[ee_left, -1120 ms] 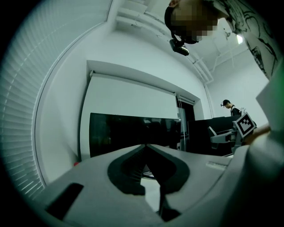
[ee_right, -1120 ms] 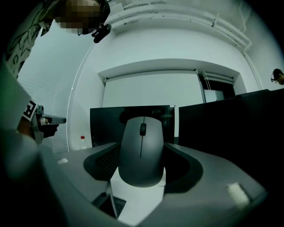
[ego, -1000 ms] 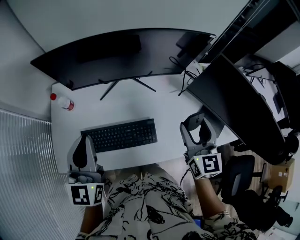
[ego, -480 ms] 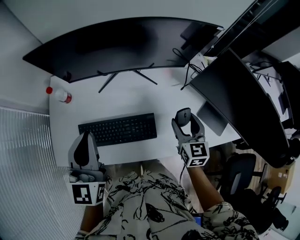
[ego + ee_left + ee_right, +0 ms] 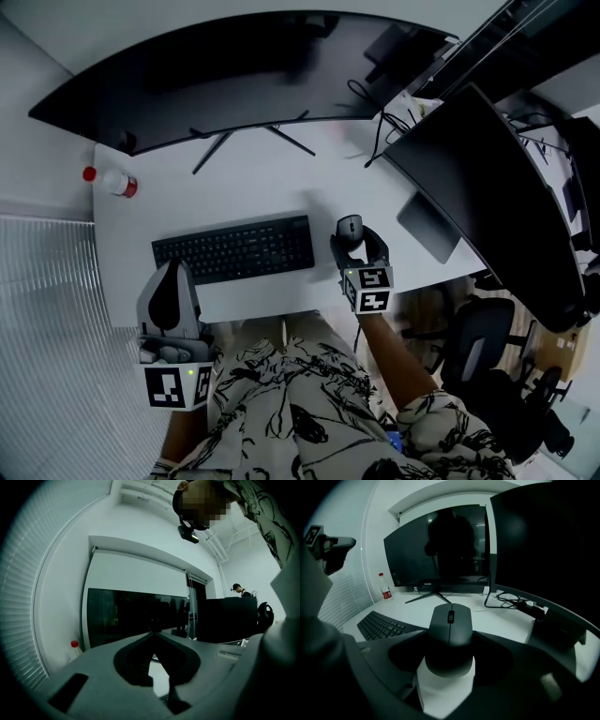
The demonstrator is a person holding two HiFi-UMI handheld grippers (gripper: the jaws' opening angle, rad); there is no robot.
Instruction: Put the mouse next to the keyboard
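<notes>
Where the right gripper [image 5: 352, 240] clamps it, the mouse [image 5: 450, 625] looks matte, domed.

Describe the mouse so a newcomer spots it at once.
Find the white desk with the curved monitor along its back. A black keyboard lies in front; just off its right end sits the mouse, between the tongs of the right gripper. It is the only small, rounded, dark grey thing with a scroll wheel.

Mouse [image 5: 350, 227] now nearer keyboard [image 5: 234, 249]
</notes>
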